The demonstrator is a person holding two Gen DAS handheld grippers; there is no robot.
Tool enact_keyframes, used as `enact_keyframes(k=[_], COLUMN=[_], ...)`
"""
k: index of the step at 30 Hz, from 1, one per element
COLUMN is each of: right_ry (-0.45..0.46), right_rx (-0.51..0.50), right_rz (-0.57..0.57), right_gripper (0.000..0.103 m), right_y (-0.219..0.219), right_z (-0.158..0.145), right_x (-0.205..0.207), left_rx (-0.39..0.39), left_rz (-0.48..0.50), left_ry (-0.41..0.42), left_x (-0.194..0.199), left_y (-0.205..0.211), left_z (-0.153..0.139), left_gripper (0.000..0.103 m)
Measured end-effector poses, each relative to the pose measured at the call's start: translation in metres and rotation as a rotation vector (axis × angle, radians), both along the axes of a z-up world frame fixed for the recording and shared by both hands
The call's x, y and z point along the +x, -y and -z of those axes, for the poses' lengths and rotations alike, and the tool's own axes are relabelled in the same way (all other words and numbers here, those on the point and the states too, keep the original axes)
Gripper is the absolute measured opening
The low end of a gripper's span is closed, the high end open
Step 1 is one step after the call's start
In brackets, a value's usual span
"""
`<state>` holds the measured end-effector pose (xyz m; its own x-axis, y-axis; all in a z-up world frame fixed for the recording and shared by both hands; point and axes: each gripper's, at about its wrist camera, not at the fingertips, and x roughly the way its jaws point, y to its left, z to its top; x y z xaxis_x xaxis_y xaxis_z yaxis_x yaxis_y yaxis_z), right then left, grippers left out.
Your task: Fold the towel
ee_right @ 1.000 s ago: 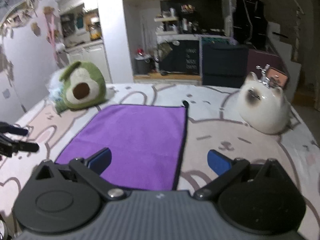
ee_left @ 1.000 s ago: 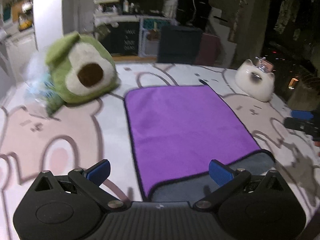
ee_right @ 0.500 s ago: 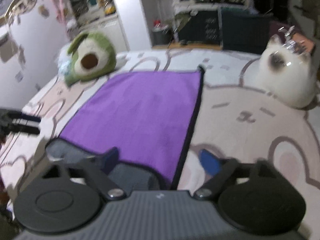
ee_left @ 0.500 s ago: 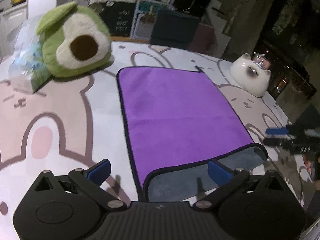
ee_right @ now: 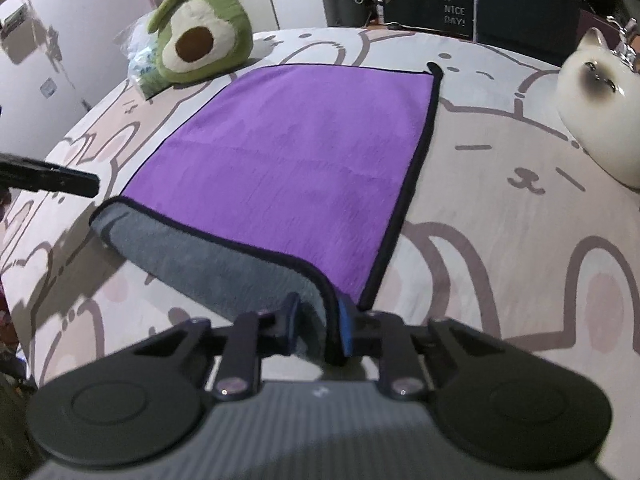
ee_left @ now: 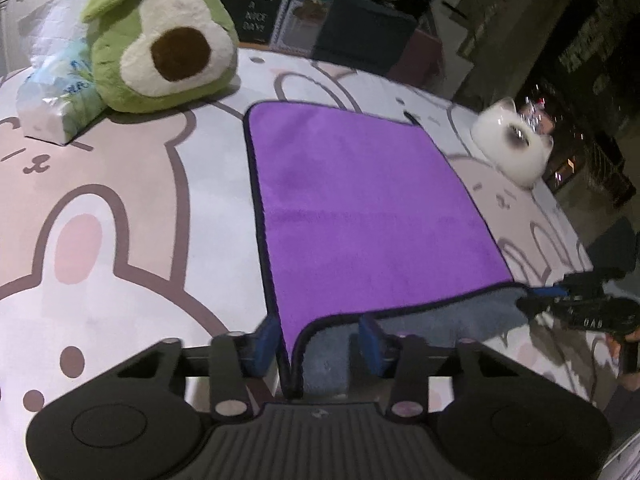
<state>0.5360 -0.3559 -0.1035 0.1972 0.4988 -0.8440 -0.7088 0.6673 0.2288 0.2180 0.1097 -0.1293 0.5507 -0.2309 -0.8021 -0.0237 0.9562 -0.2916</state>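
Observation:
A purple towel (ee_left: 360,208) with a black hem and grey underside lies flat on a bunny-print cover; it also shows in the right wrist view (ee_right: 288,152). My left gripper (ee_left: 318,340) has its jaws around the towel's near left corner, closed partway with the edge between them. My right gripper (ee_right: 318,320) is shut on the near right corner, the grey underside curling up between its fingers. The right gripper shows in the left wrist view (ee_left: 576,304) at the far right, and the left gripper shows in the right wrist view (ee_right: 48,176) at the left edge.
A green avocado plush (ee_left: 160,40) and a plastic packet (ee_left: 56,80) sit at the far left. A white cat figure (ee_left: 512,148) sits at the far right, also in the right wrist view (ee_right: 600,104). Dark furniture stands beyond the bed.
Both grippers moved down to the towel's near edge and closed from wide open onto its two near corners. The near edge has lifted, showing the grey underside.

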Motion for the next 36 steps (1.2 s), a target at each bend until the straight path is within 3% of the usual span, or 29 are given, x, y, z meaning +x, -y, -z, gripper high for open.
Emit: enact_keyframes(k=[8,17,23,27,36], right_ry=[-0.008,-0.012,-0.009,-0.001,0.047], right_rx=[-0.025,-0.031,-0.037,-0.041,-0.003], right_rz=[-0.015,-0.028,-0.041,-0.056,-0.036], right_gripper=[0.014,0.011,0.009,0.008,0.006], right_y=[-0.001,0.0,-0.001,-0.003,-0.001], right_z=[0.0,-0.001,-0.002,-0.002,-0.014], right_x=[-0.004,-0.004,-0.006,-0.008,-0.011], left_rx=[0.076,0.106,0.116,0.141,0.168], left_rz=[0.039,0.064,0.068,0.073,0.058], left_ry=[-0.037,-0.054,-0.066,-0.055,0.032], left_x=[0.003,0.004,0.004,0.004,0.002], left_y=[0.003,0.009,0.01,0.012,0.012], left_z=[0.014,0.017,0.018,0.017,0.0], left_gripper=[0.033,0.015,0.014,0.008,0.006])
